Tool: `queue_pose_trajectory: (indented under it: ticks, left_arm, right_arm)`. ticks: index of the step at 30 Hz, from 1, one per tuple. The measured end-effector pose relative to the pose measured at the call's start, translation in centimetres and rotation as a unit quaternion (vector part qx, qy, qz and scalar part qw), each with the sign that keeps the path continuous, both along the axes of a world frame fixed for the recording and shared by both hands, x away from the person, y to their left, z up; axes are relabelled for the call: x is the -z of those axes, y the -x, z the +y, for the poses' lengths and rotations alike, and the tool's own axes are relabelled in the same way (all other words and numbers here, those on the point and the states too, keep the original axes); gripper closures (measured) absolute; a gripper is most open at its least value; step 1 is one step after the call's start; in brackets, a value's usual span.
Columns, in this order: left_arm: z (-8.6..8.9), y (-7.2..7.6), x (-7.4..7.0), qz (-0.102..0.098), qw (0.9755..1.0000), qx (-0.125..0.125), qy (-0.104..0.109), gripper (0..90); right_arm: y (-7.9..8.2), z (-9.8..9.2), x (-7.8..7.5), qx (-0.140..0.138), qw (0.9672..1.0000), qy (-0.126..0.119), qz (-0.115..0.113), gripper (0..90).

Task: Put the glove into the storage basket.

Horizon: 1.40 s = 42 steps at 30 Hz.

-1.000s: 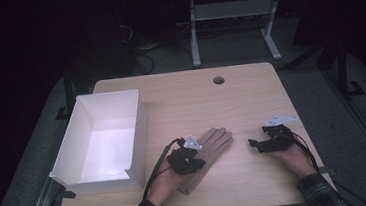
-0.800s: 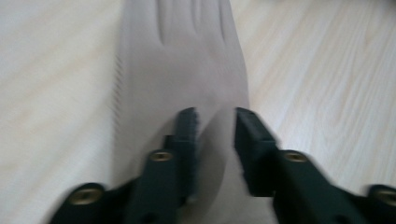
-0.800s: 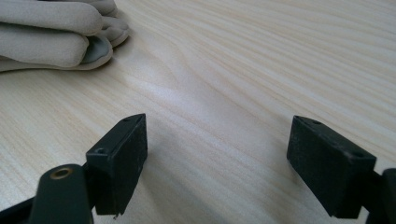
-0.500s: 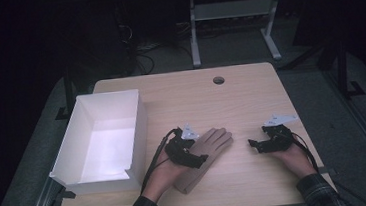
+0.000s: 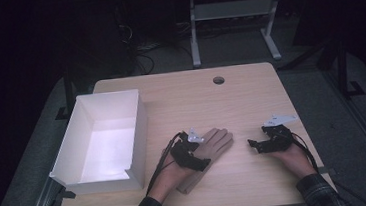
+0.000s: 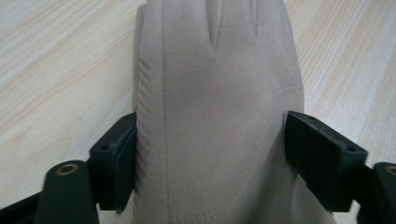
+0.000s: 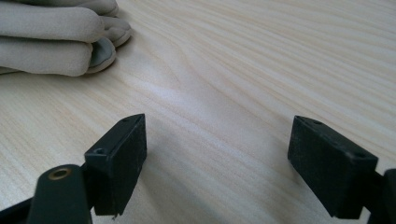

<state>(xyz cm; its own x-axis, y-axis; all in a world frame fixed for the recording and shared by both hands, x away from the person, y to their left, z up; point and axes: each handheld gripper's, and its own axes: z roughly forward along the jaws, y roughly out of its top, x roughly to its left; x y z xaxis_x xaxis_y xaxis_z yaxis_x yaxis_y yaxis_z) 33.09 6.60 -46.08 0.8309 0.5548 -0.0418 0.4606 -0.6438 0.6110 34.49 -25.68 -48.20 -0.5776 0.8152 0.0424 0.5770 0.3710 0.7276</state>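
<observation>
Glove [image 6: 215,116] plain, seemingly unlabelled, between left gripper [image 6: 210,158] jaws.

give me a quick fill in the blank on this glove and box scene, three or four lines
1. The beige glove lies flat on the wooden ____.
2. The white box stands on the table's ____ side in the high view.
3. The left gripper has its jaws on either side of the ____.
4. The right gripper is open with only bare ____ between its jaws.

Missing words: table; left; glove; wood
</observation>
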Motion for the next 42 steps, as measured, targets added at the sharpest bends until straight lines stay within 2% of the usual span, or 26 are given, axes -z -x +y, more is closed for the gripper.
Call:
queue_pose_trajectory:
  ticks: [2, 4, 7, 10, 15, 16, 17, 20, 25, 28, 32, 36, 42]
  left_arm:
    - [0.0, 0.1, -0.1, 0.001, 1.0000, 0.005, 0.002, 27.9]
    - [0.0, 0.2, -0.3, 0.005, 0.9998, 0.020, 0.002, 40.2]
    - [-0.1, 0.3, -0.5, 0.020, 0.9993, 0.032, 0.004, 59.8]
    - [0.1, 0.1, -0.6, 0.032, 0.9990, 0.031, 0.011, 68.1]
    - [0.5, -0.2, -0.8, 0.047, 0.9983, 0.021, 0.029, 71.0]
    - [0.6, -0.3, -1.0, 0.052, 0.9980, 0.022, 0.029, 71.1]
    - [0.6, -0.3, -1.1, 0.054, 0.9976, 0.017, 0.040, 71.2]
    - [0.8, -0.2, -2.1, 0.061, 0.9967, 0.010, 0.053, 71.3]
    - [1.1, -0.2, -4.6, 0.054, 0.9963, 0.000, 0.068, 71.2]
    - [1.4, -0.3, -6.3, 0.052, 0.9950, -0.008, 0.085, 71.2]
    - [2.0, -0.4, -8.8, 0.041, 0.9945, -0.017, 0.095, 71.2]
    - [2.8, -0.8, -10.9, 0.029, 0.9951, -0.020, 0.092, 71.1]
    - [4.3, -1.3, -13.7, 0.023, 0.9944, -0.027, 0.100, 71.1]
  right_arm:
    - [0.0, 0.0, 0.0, 0.000, 1.0000, 0.000, 0.000, 19.4]
    - [0.0, 0.1, 0.0, -0.001, 1.0000, 0.001, 0.000, 19.4]
    - [0.0, 0.1, 0.0, 0.000, 1.0000, 0.000, 0.000, 19.4]
    - [0.0, 0.1, 0.0, 0.000, 1.0000, 0.000, 0.000, 19.4]
    - [0.0, 0.1, 0.0, -0.001, 1.0000, 0.001, 0.000, 19.3]
    - [0.0, 0.1, 0.0, -0.002, 1.0000, 0.001, -0.001, 19.4]
    - [0.0, 0.1, 0.0, -0.001, 1.0000, 0.001, -0.001, 19.3]
    - [0.0, 0.1, 0.0, -0.001, 1.0000, 0.000, 0.000, 19.3]
    - [0.0, 0.1, 0.0, -0.001, 1.0000, 0.000, 0.000, 19.3]
    - [0.0, 0.1, 0.0, -0.001, 1.0000, 0.000, -0.001, 19.3]
    - [0.0, 0.1, 0.0, -0.001, 1.0000, 0.000, 0.000, 19.3]
    - [0.0, 0.1, 0.0, -0.001, 1.0000, 0.000, 0.000, 19.3]
    - [0.0, 0.1, 0.0, -0.002, 1.0000, 0.001, -0.001, 19.3]
